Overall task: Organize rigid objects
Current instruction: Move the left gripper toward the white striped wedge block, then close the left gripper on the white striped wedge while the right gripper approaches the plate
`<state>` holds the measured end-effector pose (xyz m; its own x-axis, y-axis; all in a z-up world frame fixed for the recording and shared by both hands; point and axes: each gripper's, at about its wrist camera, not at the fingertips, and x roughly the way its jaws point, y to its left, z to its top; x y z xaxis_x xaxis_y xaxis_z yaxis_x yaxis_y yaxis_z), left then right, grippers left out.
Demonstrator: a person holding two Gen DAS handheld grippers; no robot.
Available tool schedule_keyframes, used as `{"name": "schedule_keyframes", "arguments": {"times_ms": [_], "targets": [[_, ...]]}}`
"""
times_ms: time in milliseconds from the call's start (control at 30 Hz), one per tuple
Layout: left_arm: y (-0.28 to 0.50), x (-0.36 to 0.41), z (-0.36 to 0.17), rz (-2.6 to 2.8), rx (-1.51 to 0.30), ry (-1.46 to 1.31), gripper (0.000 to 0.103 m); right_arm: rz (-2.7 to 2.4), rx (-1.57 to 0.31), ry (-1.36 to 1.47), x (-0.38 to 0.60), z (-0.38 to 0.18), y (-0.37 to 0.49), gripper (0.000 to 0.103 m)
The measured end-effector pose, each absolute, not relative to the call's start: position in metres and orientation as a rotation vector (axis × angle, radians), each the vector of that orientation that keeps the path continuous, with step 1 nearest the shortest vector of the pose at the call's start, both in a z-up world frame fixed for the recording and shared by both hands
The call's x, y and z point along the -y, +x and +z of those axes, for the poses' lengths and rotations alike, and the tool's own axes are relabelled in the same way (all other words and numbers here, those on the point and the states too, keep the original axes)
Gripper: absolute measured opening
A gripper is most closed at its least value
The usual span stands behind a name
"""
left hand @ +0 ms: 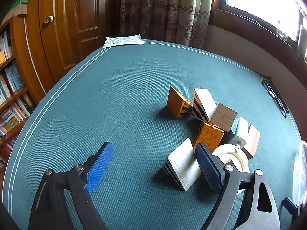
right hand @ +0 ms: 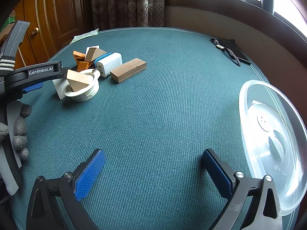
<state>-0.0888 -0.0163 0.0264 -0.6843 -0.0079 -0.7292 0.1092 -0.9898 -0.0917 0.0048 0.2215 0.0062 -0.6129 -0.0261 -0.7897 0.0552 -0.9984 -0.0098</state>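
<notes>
Left gripper: jaws stand apart with nothing pressed between the blue pads; the right pad sits just against or above the white striped wedge (contact cannot be confirmed).
Right gripper: jaws wide apart over bare green mat, holding nothing.
Task items: a tight cluster on the mat, comprising the white striped wedge, an orange block, an orange striped wedge, a second white wedge, a plain wooden block, a white round fitting with a wooden wedge resting in it, a white-and-blue block and a brown wooden bar.
Destination (judged): the clear plastic bowl, well apart from the cluster, beside the right gripper.
Risk, off-centre closure: the white striped wedge lies outside the pad gap; closing here would likely shove it, not grip it.
Risk, sloped faces: pads on a wedge's incline may squeeze it out sideways.
Risk, cluster disturbance: pieces lean on one another; pulling one may topple the wooden block or the perched wedge.
Risk, bystanders: wristwatch near the far edge (keep clear).
</notes>
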Motion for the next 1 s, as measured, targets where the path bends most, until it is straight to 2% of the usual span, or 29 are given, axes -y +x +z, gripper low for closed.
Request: {"name": "schedule_keyframes", "arguments": {"times_ms": [200, 333, 400, 500, 767, 867, 1000], "targets": [[-0.086, 0.019, 0.020, -2.850, -0.318, 1.302, 0.063, -2.780, -0.051, 1.360, -0.222, 0.006, 0.004, 0.103], [-0.084, 0.008, 0.015, -2.864, -0.280, 1.298, 0.056, -2.780, -0.053, 1.358, -0.222, 0.007, 0.004, 0.103], [-0.083, 0.010, 0.015, -2.881, -0.321, 1.303, 0.041, -2.776, -0.059, 1.353, -0.222, 0.007, 0.005, 0.103], [-0.082, 0.015, 0.014, -2.893, -0.348, 1.312, 0.041, -2.761, -0.078, 1.343, -0.219, 0.008, 0.006, 0.103], [-0.062, 0.032, 0.014, -2.928, -0.281, 1.279, 0.041, -2.709, -0.065, 1.234, -0.202, 0.023, 0.008, 0.096], [-0.055, 0.038, 0.015, -2.929, -0.279, 1.265, 0.041, -2.694, -0.075, 1.159, -0.190, 0.035, 0.005, 0.090], [-0.047, 0.042, 0.015, -2.930, -0.265, 1.238, 0.041, -2.640, -0.030, 1.129, -0.176, 0.043, -0.009, 0.072]]}}
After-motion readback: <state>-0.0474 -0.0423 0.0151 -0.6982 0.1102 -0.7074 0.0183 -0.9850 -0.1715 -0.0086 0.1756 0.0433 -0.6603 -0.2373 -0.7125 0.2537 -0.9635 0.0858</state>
